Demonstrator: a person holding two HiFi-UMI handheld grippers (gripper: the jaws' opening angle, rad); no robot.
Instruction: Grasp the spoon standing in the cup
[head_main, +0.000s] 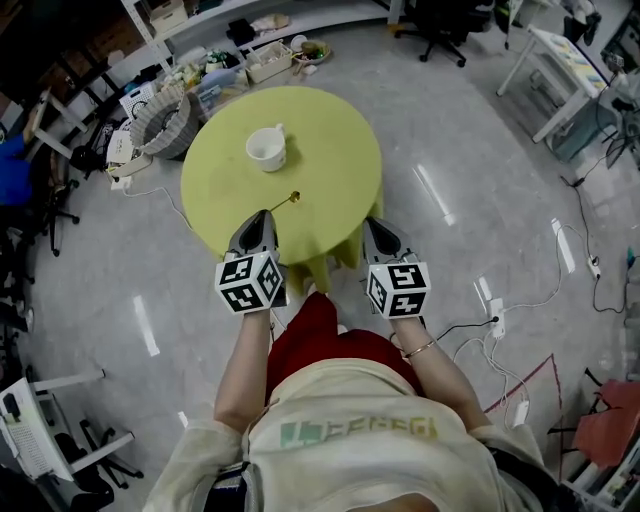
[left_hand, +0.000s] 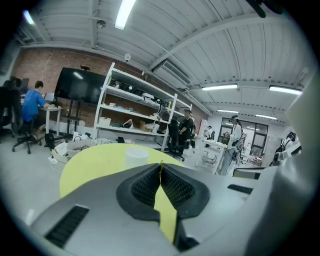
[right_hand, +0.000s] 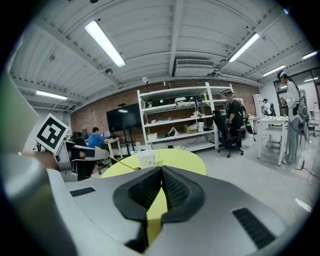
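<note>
- Spoon (head_main: 283, 202) is not in the cup (head_main: 266, 150). It lies slantwise over the yellow-green tabletop (head_main: 335, 150), with its handle end caught in the left gripper (head_main: 262, 216) and its bowl end pointing toward 1 o'clock from there.
- In the left gripper view, the jaws are pressed together on a thin gold sliver at the very top of the pads. That sliver is the spoon (left_hand: 161, 165) handle, so the left gripper (left_hand: 161, 172) has its grip.
- The white cup (left_hand: 136, 155) stands upright at about 12 o'clock from the left gripper. It looks empty and is apart from the spoon, whose bowl end stops short at the cup's 5 o'clock.
- The right gripper (head_main: 376, 226) hangs over the tabletop's 5 o'clock edge. In its own view, the jaws of the right gripper (right_hand: 161, 172) are closed against each other with nothing between them. The cup (right_hand: 147, 157) and the slanting spoon (right_hand: 122, 162) show beyond.
- Judged from this, the grasp itself is done and the spoon is clear of the cup, so little or nothing of the task is left.
- The hold is only a narrow pinch at the pad tips, so the spoon could swivel or slip.
- Whether the spoon's bowl touches the tabletop cannot be told.
</note>
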